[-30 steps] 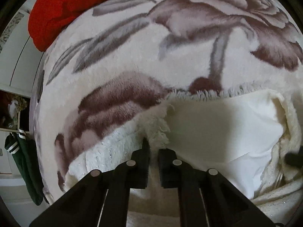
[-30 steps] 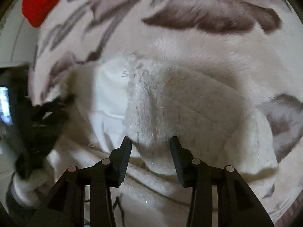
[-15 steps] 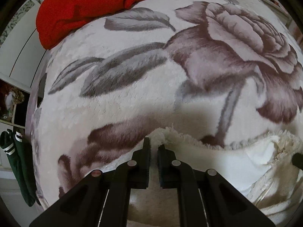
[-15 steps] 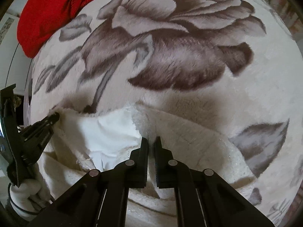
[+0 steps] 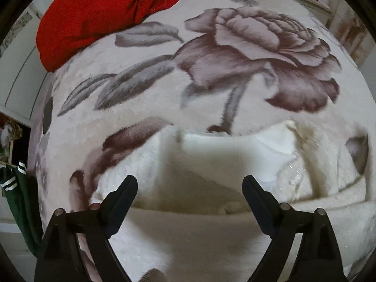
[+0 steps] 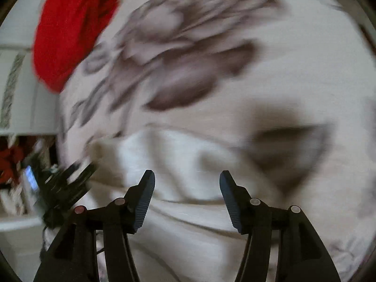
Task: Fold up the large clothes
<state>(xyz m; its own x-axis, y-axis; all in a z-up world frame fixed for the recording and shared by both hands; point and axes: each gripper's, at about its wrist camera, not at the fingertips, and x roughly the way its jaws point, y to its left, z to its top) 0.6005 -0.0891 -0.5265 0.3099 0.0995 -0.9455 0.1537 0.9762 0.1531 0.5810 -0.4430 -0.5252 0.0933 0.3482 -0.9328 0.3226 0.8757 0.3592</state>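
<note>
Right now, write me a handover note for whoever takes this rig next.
Left gripper: jaws opening, nothing between them, above the white fleece garment.
Right gripper: jaws opening, empty too; its view is blurred.
Garment: lies on the rose-print blanket, its smooth lining showing at the far edge.
Red garment: heaped at the blanket's far left, untouched.
Done: one fold appears laid down and let go.
Left: probably further folds on the white piece, then the red one.

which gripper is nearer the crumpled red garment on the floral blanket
Left, as far as the views show. The red garment lies far up-left from both; left gripper and right gripper, jaws opening, are over the cream fleece.
</note>
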